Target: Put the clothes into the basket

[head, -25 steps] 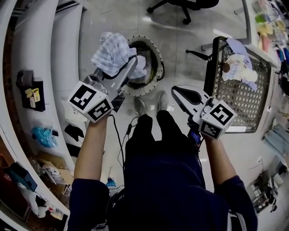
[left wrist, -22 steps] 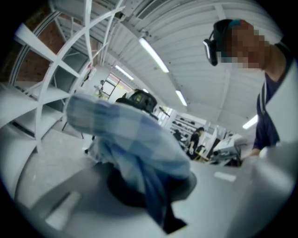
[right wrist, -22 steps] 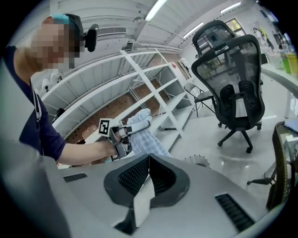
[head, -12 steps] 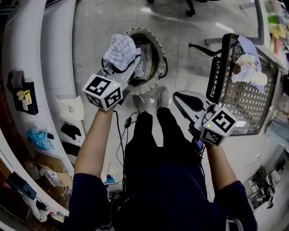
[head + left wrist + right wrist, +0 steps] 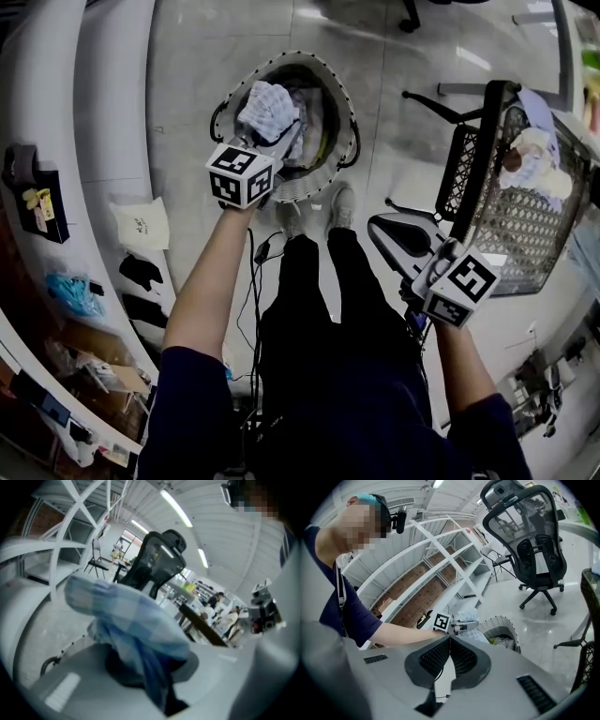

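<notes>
The job looked partly done: the round basket (image 5: 305, 187), standing on the floor (image 5: 187, 112) at the upper middle of the head view, already had a few garments (image 5: 317, 111) lying in its bottom. One more was on its way in. The left gripper (image 5: 289, 139) held a blue-and-white checked cloth (image 5: 267, 108) right over the basket's opening, not yet let go. In the left gripper view its fingers (image 5: 122, 672) were nearly together, pinching a fold of that cloth, and the rest bunched up and draped over them. At the right edge of the head view a black wire cart (image 5: 525, 225) had pale clothes (image 5: 530, 159) heaped in it, so more loads probably remained. The right gripper (image 5: 398, 234) hung at the middle right, well apart from both the basket and the cart. Its ribbed fingers (image 5: 431, 660) were pressed together at the tips with nothing between them.
</notes>
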A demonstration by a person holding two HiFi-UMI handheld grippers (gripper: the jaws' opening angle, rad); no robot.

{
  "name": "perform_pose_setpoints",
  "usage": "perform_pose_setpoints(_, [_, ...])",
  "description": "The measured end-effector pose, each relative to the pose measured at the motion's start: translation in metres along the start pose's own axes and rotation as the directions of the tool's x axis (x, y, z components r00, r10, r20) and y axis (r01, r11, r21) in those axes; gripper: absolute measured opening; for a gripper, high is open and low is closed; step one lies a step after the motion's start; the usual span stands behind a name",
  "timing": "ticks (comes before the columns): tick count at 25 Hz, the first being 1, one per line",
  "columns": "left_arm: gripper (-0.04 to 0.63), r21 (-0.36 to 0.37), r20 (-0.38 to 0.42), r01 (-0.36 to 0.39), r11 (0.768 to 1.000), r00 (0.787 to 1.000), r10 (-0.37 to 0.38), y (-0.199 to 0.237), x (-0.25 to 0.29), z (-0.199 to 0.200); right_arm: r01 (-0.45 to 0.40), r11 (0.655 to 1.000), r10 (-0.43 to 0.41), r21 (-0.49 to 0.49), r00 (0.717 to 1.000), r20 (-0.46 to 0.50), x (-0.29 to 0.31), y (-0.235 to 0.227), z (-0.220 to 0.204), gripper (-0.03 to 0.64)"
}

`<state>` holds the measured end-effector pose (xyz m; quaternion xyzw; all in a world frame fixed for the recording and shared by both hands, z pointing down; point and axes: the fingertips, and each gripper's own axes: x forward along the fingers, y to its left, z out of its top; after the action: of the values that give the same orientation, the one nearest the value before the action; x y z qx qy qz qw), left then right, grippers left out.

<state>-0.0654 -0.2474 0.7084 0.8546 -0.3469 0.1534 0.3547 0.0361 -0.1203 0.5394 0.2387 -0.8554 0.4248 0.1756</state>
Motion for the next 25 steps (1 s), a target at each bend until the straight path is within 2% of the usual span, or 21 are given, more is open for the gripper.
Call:
perform_pose_setpoints(6, [0.096,-0.011,-0.121,-0.038,0.999,0.992,0.037,0.027,0.026,-0.053,-0.004,1.0,0.005,0.019,0.999,-0.032,0.012,-0.01,-0.015,0.005])
perform_pose_setpoints(10, [0.191,-0.03,-0.193,-0.07,0.997,0.979,0.063,0.041,0.036,-0.079,-0.016,1.0,0.016,0.022,0.999,-0.041,0.021,-0.011,-0.02,0.006])
perform_pose_setpoints(12, [0.226,-0.043,-0.249,-0.07,0.997,0.967,0.057,0.042,0.041,-0.092,-0.024,0.999,0.025,0.031,0.999,-0.047,0.025,-0.01,-0.025,0.006])
perform_pose_setpoints(16, [0.301,-0.023,-0.355,-0.077,0.997,0.933,0.064,0.044,0.045,-0.113,-0.041,0.998,0.044,0.044,0.997,-0.061,0.029,-0.006,-0.033,0.006])
perform_pose_setpoints(20, [0.341,-0.012,-0.38,-0.105,0.994,0.92,0.093,0.049,0.039,-0.117,-0.047,0.998,0.05,0.05,0.997,-0.063,0.028,-0.004,-0.036,0.006])
perform_pose_setpoints(25, [0.347,0.013,-0.384,-0.106,0.994,0.918,0.103,0.047,0.032,-0.108,-0.051,0.998,0.054,0.046,0.997,-0.058,0.028,-0.002,-0.032,0.006])
